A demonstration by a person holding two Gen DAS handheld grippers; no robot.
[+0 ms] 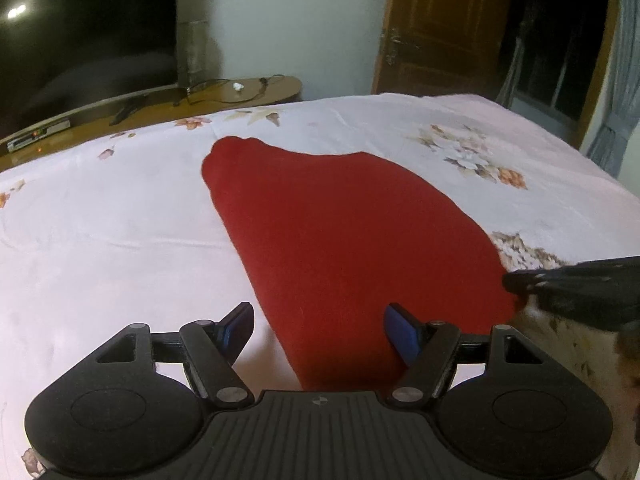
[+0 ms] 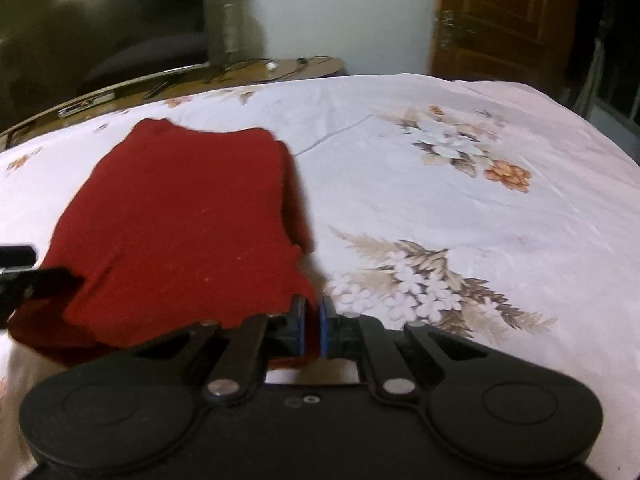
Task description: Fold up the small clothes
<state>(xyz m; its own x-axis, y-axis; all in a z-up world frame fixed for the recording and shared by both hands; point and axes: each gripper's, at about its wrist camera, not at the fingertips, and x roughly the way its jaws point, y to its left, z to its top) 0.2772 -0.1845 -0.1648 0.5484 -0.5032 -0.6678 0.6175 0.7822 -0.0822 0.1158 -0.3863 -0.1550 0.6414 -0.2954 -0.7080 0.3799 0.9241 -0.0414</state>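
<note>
A small dark red garment (image 1: 344, 232) lies spread on the floral bedsheet (image 1: 120, 220). My left gripper (image 1: 319, 326) is open, its blue pads wide apart over the garment's near left edge. My right gripper (image 2: 313, 312) is shut on the garment's near right corner (image 2: 180, 220), with red cloth pinched between its blue pads. The right gripper shows as a dark shape at the right of the left wrist view (image 1: 576, 284). The left gripper's tip shows at the left edge of the right wrist view (image 2: 24, 276).
The bed (image 2: 460, 200) has a pale pink sheet with flower prints. Behind it stands a wooden TV stand (image 1: 168, 100) with cables, a set-top box and a dark TV (image 1: 80, 28). A wooden door (image 1: 440, 24) is at the back right.
</note>
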